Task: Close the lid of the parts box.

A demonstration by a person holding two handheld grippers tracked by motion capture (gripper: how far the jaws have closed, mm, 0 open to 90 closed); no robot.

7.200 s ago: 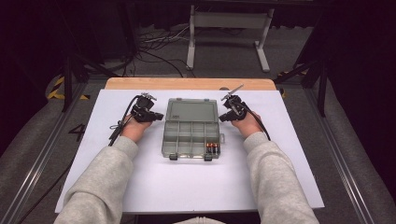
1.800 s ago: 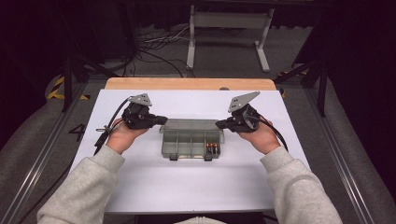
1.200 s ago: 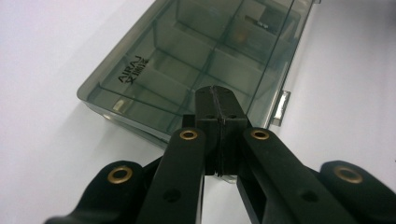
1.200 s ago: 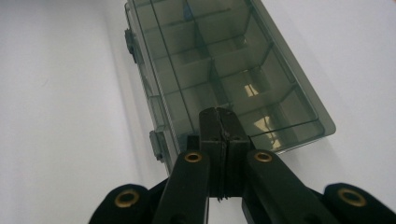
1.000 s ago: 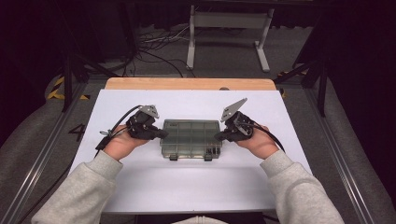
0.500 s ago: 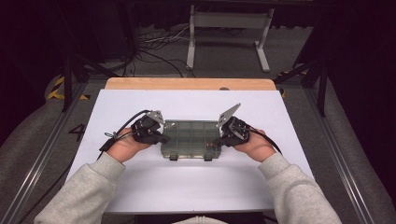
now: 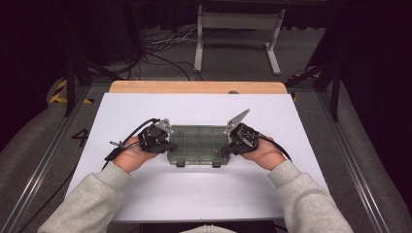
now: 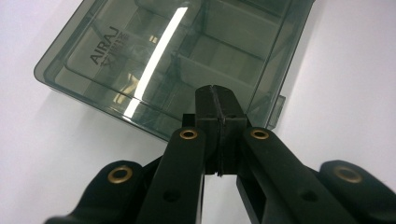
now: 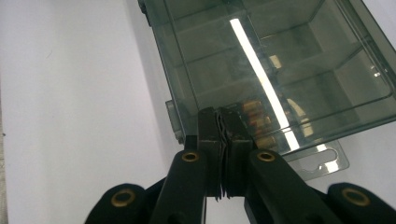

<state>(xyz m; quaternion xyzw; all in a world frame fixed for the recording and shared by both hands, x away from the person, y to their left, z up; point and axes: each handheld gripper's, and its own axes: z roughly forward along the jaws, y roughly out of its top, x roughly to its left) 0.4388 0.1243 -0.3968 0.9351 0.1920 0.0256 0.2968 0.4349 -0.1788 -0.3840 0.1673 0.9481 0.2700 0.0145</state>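
The person wears light grey sleeves. Each black gripper, left and right, carries a grey three-cornered plate, a trailing black cable, and brass rivets along its arms.

Both hands are closing in: left gripper and right gripper now meeting the box ends.

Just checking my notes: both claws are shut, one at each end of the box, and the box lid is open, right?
Not quite. The box lid is closed, as the left gripper view shows. The rest holds: the left claw and right claw are shut, one at each end.
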